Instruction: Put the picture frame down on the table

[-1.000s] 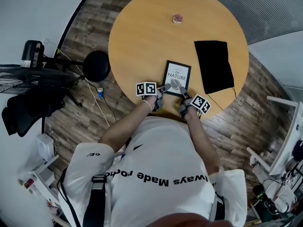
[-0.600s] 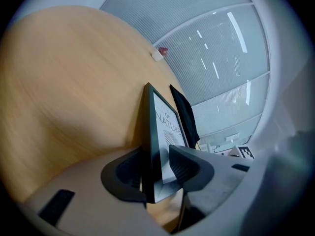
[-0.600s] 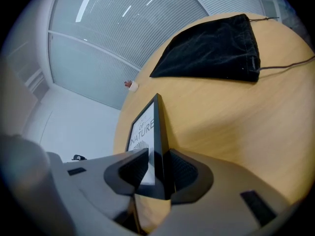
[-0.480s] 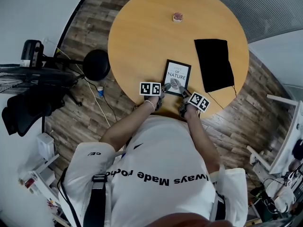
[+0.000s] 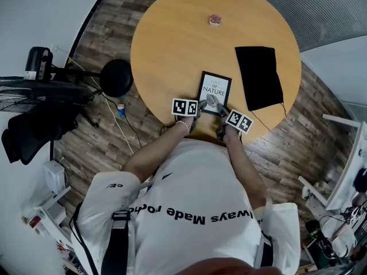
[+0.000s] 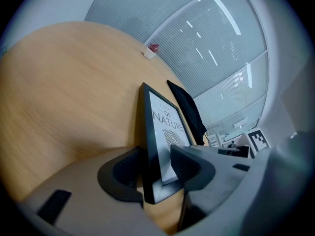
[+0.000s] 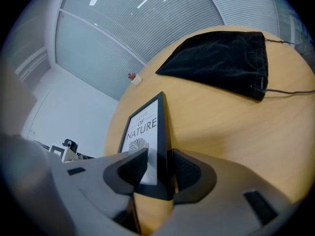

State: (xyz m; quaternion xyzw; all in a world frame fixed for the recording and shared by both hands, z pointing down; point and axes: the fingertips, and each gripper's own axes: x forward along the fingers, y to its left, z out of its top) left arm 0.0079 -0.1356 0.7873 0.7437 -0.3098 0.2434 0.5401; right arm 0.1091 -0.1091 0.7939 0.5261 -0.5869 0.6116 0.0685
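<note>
Both the left tongs (image 6: 156, 168) and right tongs (image 7: 160, 170) have just been opening, frame (image 5: 215, 90) edge loose between their jaws; withdraw each straight back without nudging it across the bench (image 5: 172, 44).

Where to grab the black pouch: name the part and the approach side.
Pinch the black pouch at its near short end, where the drawstring cord comes out, coming in from the table edge on the person's side. It lies flat and limp, so an edge, not the middle, likely gives something to pinch.
</note>
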